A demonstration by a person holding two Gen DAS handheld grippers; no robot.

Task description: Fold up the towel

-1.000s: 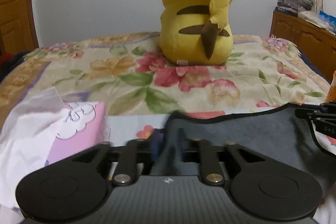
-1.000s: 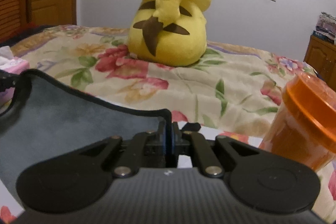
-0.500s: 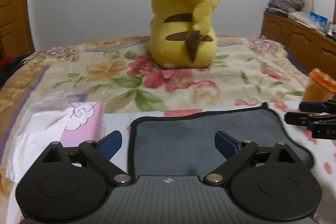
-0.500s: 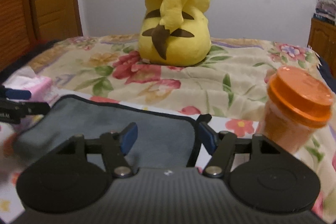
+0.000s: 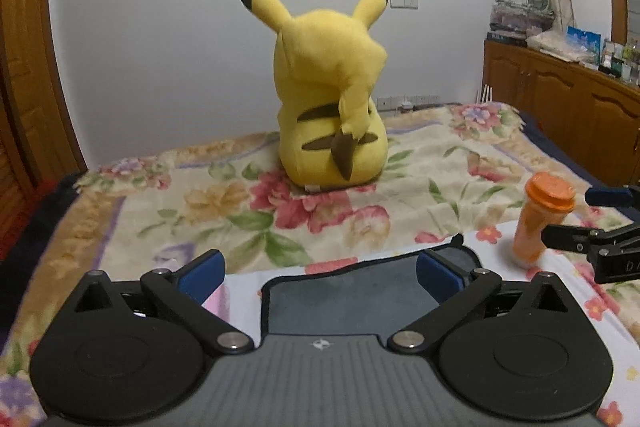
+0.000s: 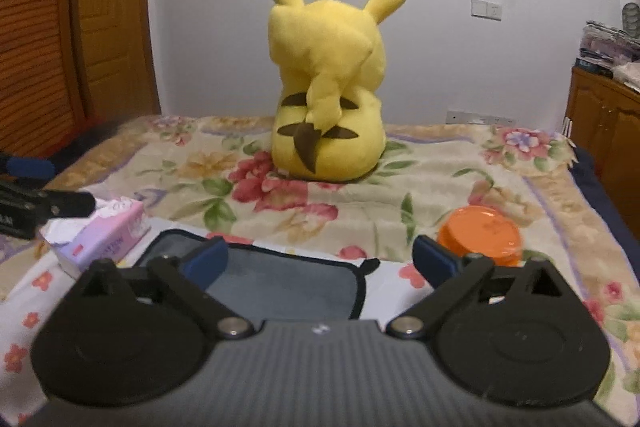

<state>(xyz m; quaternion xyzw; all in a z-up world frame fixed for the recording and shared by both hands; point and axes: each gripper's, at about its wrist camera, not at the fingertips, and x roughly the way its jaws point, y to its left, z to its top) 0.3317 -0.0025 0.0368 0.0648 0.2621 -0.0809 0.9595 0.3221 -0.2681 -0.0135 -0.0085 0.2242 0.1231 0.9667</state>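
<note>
Both jaws spread wide, gripping nothing.

Left wrist view: left gripper (image 5: 318, 273) hangs above the grey towel (image 5: 352, 301), which lies flat on the bed well in front of the Pikachu plush (image 5: 330, 111). Right gripper (image 5: 600, 227) pokes in at the edge, beside the orange jar (image 5: 538, 221).

Right wrist view: right gripper (image 6: 318, 261) hovers over the towel's (image 6: 280, 285) right end, w/ the tissue box (image 6: 106, 235) front-left of the plush (image 6: 328, 87).

Looks folded over already. Next, prob. regrip an end & fold across, or done, can't tell.
</note>
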